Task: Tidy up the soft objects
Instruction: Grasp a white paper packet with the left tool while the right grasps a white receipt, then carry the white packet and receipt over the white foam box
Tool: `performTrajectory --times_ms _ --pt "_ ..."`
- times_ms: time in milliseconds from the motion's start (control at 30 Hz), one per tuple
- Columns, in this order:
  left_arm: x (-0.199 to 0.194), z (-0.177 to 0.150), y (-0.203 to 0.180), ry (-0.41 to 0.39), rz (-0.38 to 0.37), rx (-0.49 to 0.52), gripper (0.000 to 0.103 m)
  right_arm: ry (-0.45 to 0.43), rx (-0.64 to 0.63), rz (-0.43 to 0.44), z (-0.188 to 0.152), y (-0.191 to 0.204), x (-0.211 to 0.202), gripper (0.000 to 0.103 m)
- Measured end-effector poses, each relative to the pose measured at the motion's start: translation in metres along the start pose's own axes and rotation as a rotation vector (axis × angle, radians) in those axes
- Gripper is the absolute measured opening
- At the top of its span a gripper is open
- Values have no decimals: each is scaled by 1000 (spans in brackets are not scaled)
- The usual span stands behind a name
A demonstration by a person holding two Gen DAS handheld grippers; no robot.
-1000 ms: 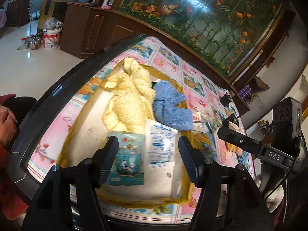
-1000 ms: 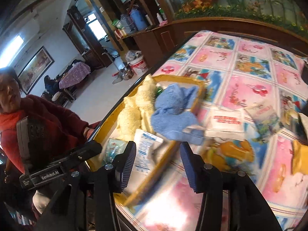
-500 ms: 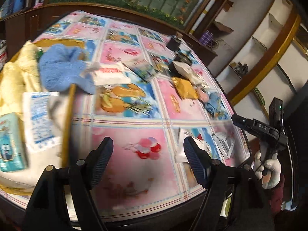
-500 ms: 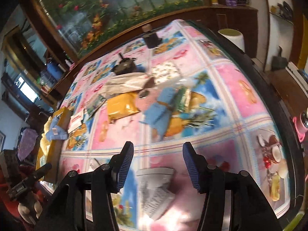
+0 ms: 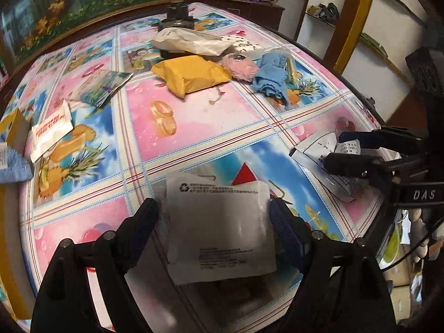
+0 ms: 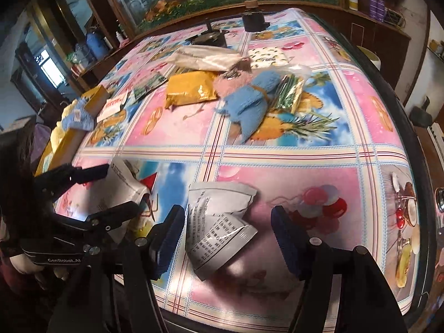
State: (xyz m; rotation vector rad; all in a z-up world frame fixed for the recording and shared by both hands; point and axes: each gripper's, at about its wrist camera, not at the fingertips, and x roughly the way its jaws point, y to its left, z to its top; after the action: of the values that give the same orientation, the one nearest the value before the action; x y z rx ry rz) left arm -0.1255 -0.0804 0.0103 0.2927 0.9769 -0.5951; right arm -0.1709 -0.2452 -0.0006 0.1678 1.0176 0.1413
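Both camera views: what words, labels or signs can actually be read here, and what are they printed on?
"DAS": on the right gripper body, left wrist view.
"GenRobot.AI", last letters cut by the edge of the body: on the left gripper body, right wrist view.
Recycling symbol, with text beside it too small to read: on the white pouch.
Printed rows, too blurred to read: on the crumpled grey packet.
Red lettering, unreadable: on the white sachet.
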Motion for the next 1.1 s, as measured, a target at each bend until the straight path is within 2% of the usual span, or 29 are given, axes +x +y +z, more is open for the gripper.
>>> performTrajectory --times_ms 100,167,200,233,267,333,467,533,633,700,767,800,833,867,900,1000,1100 --pt "-3 -2 -11 -28 -9 56 57 -14 -43 -12 -3 15 1 67" --pt "-8 -3 -8 -32 -56 37 53 -16 -67 -16 -4 22 4 67" --pt "-11 -3 -4 -41 -72 23 47 -17 -86 -33 -4 26 5 61" --pt "-15 -2 0 -52 -88 4 27 -22 -105 -52 -5 30 6 52" --pt "-18 -1 7 -48 -115 -21 28 -24 -112 -51 -4 33 6 47" --pt "-27 -1 19 -64 -143 -67 21 -34 -98 -3 -4 34 3 46" --pt "-48 -10 48 -110 -184 -154 20 -60 -88 23 -5 39 -6 46" --pt "-61 -14 62 -145 -213 -189 11 -73 -73 41 -2 39 -12 46" --pt "-83 -19 83 -201 -222 -237 7 -86 -80 38 3 45 -17 46" --pt "-94 -20 98 -217 -225 -270 7 -87 -96 39 5 51 -18 46" --pt "-93 -20 106 -192 -222 -281 7 -78 -107 48 5 57 -15 46" --pt "-89 -22 106 -177 -207 -288 14 -74 -111 50 5 59 -13 46" --pt "-82 -23 104 -158 -191 -287 34 -68 -113 52 4 60 -11 46" --pt "-74 -23 98 -135 -176 -279 47 -63 -112 54 3 61 -9 46" --pt "-67 -23 90 -121 -167 -264 65 -62 -108 54 2 61 -8 46" --pt "-46 -19 61 -70 -170 -184 68 -70 -82 56 1 55 -12 46" --pt "-21 -11 23 -18 -101 -58 77 -90 -46 42 0 42 -21 46"
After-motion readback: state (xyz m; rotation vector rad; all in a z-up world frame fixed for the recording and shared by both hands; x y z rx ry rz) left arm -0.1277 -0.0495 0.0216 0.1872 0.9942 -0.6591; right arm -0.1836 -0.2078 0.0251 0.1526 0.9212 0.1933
